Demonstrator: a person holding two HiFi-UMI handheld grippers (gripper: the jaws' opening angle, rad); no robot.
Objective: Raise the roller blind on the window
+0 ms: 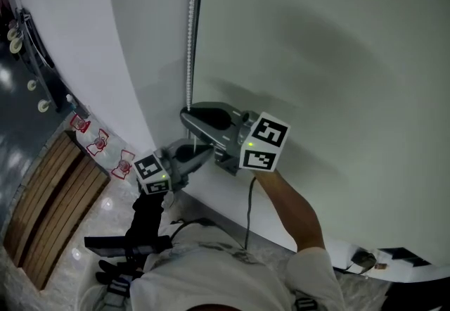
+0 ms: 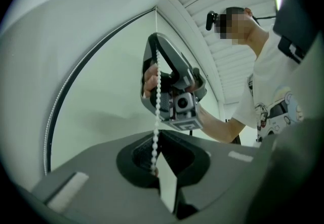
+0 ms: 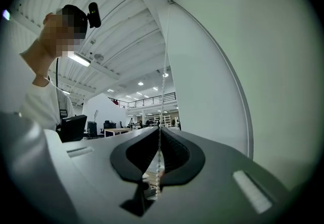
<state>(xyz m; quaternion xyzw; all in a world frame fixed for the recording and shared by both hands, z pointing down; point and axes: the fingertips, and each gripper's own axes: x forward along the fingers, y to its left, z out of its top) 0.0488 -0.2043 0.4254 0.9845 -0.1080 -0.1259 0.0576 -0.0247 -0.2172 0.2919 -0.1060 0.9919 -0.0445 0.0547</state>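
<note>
A white bead chain [image 1: 189, 28] hangs down the left edge of the pale roller blind [image 1: 316, 56], which covers the window. My right gripper [image 1: 188, 117] is shut on the chain, and the beads run between its jaw tips [image 3: 160, 131] in the right gripper view. Just below it, my left gripper [image 1: 207, 151] points at the same chain. In the left gripper view the bead chain [image 2: 157, 91] drops past the right gripper's marker cube [image 2: 186, 125] and into the left gripper [image 2: 157, 136]. Its jaw tips meet around the beads.
A white wall [image 1: 126, 35] borders the blind on the left. Below left lie wooden slats [image 1: 49, 197] and red-and-white marks [image 1: 98, 142] on the floor. The person's forearm [image 1: 295, 211] reaches up from below. A hall with desks [image 3: 116, 129] shows behind.
</note>
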